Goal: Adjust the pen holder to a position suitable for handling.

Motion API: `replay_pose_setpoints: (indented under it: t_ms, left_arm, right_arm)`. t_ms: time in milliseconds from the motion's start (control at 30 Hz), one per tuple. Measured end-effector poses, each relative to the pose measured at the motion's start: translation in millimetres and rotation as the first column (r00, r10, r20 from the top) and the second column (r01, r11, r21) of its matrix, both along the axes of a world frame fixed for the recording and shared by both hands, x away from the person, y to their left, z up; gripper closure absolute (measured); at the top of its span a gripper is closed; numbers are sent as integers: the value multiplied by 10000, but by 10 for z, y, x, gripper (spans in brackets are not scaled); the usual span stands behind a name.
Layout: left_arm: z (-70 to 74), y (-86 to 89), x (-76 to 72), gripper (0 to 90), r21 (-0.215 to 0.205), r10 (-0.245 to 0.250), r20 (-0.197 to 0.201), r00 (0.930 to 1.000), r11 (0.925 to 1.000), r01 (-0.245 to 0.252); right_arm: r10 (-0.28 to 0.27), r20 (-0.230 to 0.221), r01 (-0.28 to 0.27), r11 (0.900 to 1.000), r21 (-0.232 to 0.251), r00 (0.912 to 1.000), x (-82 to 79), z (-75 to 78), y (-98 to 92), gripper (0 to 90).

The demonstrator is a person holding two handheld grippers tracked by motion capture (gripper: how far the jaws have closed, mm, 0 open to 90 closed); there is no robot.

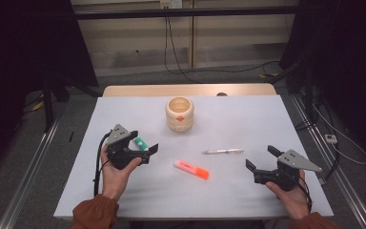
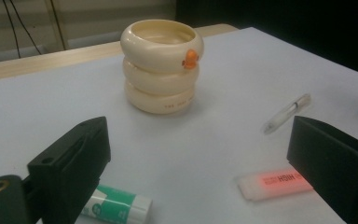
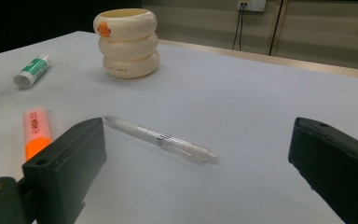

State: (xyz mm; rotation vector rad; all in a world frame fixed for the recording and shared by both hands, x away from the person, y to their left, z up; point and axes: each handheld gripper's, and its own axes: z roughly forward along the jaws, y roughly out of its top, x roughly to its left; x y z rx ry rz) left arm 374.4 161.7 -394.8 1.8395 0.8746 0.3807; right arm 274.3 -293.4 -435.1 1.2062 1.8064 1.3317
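Green-and-white, the glue stick (image 1: 141, 143) is lying on the tabletop (image 1: 248, 119) just beside our left gripper (image 1: 145, 145), whose fingers are spread wide and empty. We are judging it best to straddle the stick across its width before closing. Our right gripper (image 1: 262, 160) is hanging open near the pen (image 1: 223, 151). Dark room, grey floor (image 1: 138, 78).
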Motion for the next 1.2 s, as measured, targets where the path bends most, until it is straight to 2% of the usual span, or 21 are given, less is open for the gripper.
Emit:
replay_pose_setpoints:
  t_ms: [67, 200, 367, 533, 633, 700, 733, 767, 1000, 1200]
  left_arm:
    - [-9, -18, 21, 40, -76, 30, 14, 10000, 10000, -30]
    - [-3, -81, 159, 49, -18, 27, 99, 9999, 10000, -27]
    - [75, -138, 320, 49, -147, -83, -258, 9996, 9999, 79]
    - [152, -216, 500, 61, 57, 17, -219, 9998, 10000, -16]
    - [182, -261, 610, 65, -167, 85, -423, 9991, 9998, -92]
    - [206, -295, 681, 64, 150, 109, -396, 9992, 9998, -103]
    - [206, -295, 681, 60, 150, 109, -396, 9992, 9998, -103]
    - [225, -347, 772, 60, 319, 51, -394, 9992, 9995, -38]
    - [244, -499, 1039, 64, 424, 29, -380, 9993, 9991, -13]
    - [237, -598, 1177, 85, 590, 111, -325, 9994, 9982, -91]
  right_arm:
    - [11, -3, -11, 10000, -4, 10000, -1, 0, 1, 36]
    - [33, -10, -33, 10000, -38, 10000, 1, -2, -2, 36]
    - [28, -66, -28, 10000, 8, 10000, 8, -6, -4, 35]
    - [15, -119, -15, 10000, 9, 9999, 20, -10, 6, 35]
    - [42, -94, -42, 10000, -15, 9999, 13, -9, 4, 35]
    - [37, -102, -37, 10000, 1, 9999, 10, -8, -2, 36]
    - [39, -111, -38, 10000, 18, 9999, 11, -9, -3, 37]
    - [46, -113, -46, 10000, 20, 9999, 11, -9, -3, 37]
    - [77, -124, -77, 10000, 30, 9999, 12, -10, -2, 37]
    - [92, -148, -92, 10000, 14, 9998, 14, -13, -1, 37]
